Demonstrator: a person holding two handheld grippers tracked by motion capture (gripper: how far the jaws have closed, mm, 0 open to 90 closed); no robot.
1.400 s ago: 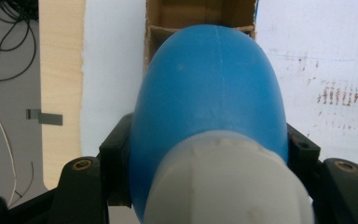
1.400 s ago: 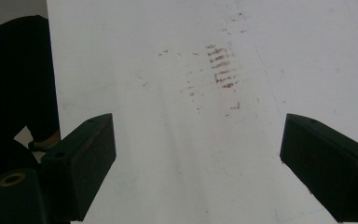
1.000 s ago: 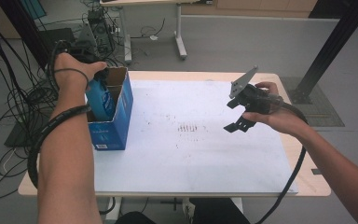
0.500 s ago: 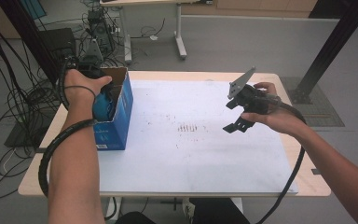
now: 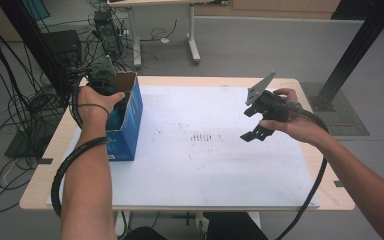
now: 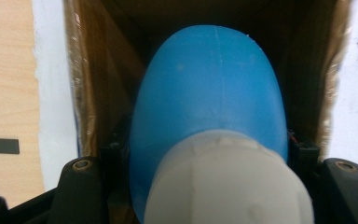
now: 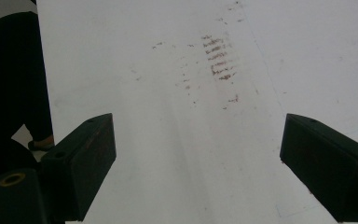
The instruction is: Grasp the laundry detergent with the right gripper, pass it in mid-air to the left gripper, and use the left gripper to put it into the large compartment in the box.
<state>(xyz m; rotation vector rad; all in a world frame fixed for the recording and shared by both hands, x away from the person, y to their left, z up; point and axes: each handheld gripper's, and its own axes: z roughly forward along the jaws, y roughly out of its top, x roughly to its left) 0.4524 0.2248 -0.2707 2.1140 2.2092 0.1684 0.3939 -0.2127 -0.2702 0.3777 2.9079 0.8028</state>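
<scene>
The left gripper [image 5: 111,100] clamps a blue bottle [image 6: 212,107] with a white cap [image 6: 228,182] between its jaws, bottle body already down inside the open blue cardboard box [image 5: 130,127]. The box walls stand just outside both jaws, so a jaw could catch on a rim and tip the box, or the smooth bottle could slip. The right gripper [image 7: 196,163] hangs with jaws spread and empty above the white mat [image 7: 168,70], well apart from the box and not steadying it.

Smooth matt blue plastic bottle [image 6: 209,107] inside a brown cardboard box [image 6: 88,93].
</scene>
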